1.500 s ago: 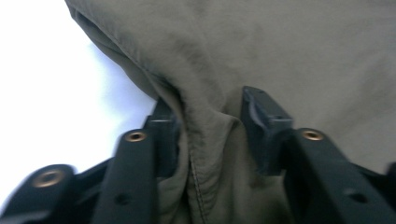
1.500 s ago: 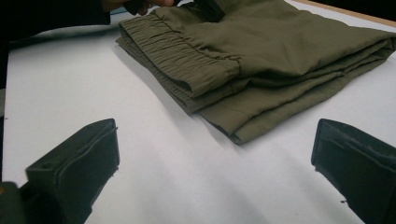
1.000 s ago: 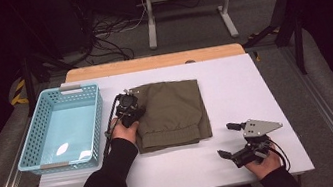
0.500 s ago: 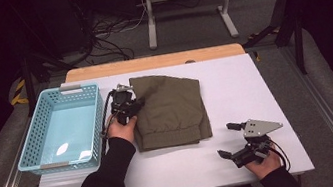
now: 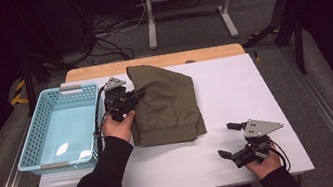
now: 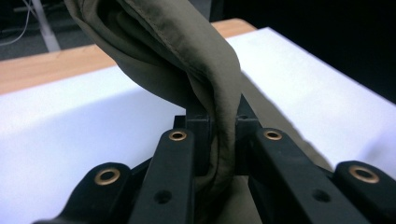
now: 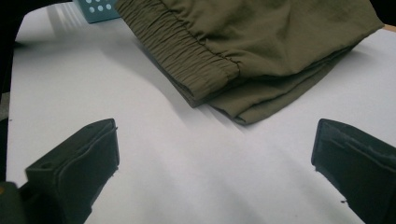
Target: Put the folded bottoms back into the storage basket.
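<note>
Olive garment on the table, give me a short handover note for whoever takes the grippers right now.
Left gripper: shut on the olive garment's left edge, that edge lifted off the white table.
Right gripper: open, holding nothing, resting near the table's front right.
Blue basket: left of the garment, nothing in it.
Done: garment folded and gripped.
Left, probably: carry it into the basket and release.

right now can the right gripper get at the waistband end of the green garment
Probably yes: the right gripper stands open on bare table, and the garment has its elastic waistband just ahead with nothing between.
</note>
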